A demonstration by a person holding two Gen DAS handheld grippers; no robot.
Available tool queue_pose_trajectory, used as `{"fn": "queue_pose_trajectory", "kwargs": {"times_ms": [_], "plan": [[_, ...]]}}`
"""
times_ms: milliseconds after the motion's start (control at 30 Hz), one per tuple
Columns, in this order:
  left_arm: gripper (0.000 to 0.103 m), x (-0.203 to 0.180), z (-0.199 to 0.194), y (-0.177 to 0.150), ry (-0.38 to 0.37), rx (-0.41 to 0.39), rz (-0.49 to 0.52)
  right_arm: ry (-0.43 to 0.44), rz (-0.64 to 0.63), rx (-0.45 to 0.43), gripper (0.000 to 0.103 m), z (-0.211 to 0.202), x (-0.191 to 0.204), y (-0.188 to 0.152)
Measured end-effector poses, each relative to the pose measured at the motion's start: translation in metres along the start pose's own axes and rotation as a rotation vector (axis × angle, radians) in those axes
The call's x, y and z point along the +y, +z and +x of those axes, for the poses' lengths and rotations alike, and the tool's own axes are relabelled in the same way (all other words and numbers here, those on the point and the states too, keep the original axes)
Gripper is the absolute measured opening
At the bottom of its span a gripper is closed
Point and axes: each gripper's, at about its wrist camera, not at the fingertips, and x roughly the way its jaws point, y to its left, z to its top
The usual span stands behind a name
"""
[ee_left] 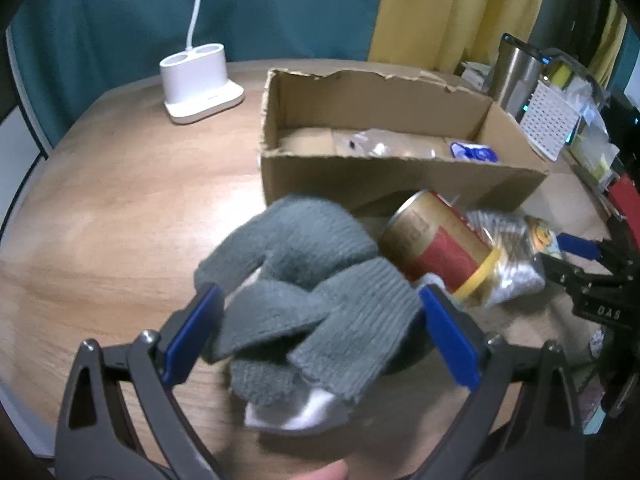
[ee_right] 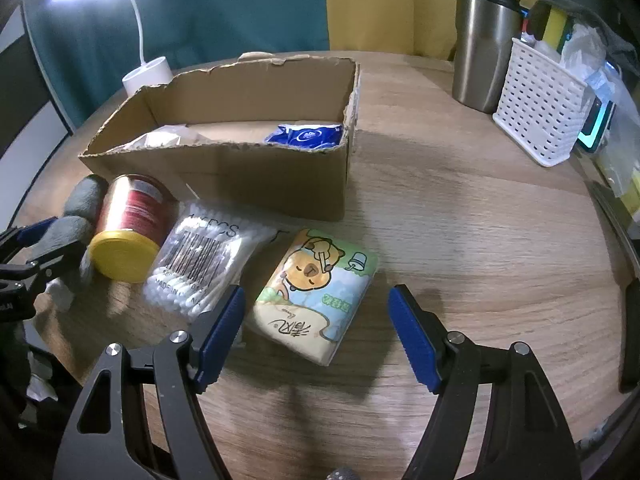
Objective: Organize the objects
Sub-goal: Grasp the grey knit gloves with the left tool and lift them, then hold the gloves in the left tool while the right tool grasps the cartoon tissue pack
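A home: curtains [ee_right: 400, 0], desk lamp [ee_left: 198, 80], tumbler [ee_right: 480, 48] on wooden table [ee_right: 480, 220].

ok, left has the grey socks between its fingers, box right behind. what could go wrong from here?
1. The grey socks are a loose bundle in the left gripper; a dangling end could snag the cardboard box and its torn rim.
2. The can lies on its side beside the socks; a brush might roll it.
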Motion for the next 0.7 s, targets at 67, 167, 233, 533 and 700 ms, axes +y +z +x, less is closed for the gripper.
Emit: {"fn": "queue_pose_trajectory", "kwargs": {"times_ms": [67, 167, 233, 533, 700], "plan": [[0.099, 0.000, 0.004, 0.002, -0.001, 0.000, -0.001, -0.005, -0.006, 0.002, 0.077, 0.000, 0.001, 0.000], [0.096, 0.000, 0.010, -0.001, -0.018, 0.018, -0.005, -0.009, -0.025, 0.006, 0.072, 0.001, 0.004, 0.000], [0.085, -0.003, 0.013, -0.004, -0.023, 0.032, 0.012, -0.009, -0.025, 0.008, 0.067, 0.002, 0.005, -0.001], [0.050, -0.005, 0.002, -0.005, -0.056, -0.020, 0.024, -0.008, -0.030, -0.003, 0.061, 0.000, 0.010, -0.001], [0.050, -0.009, -0.010, -0.004, -0.069, -0.052, 0.021, -0.012, -0.037, -0.028, 0.061, -0.011, 0.012, 0.002]]}}
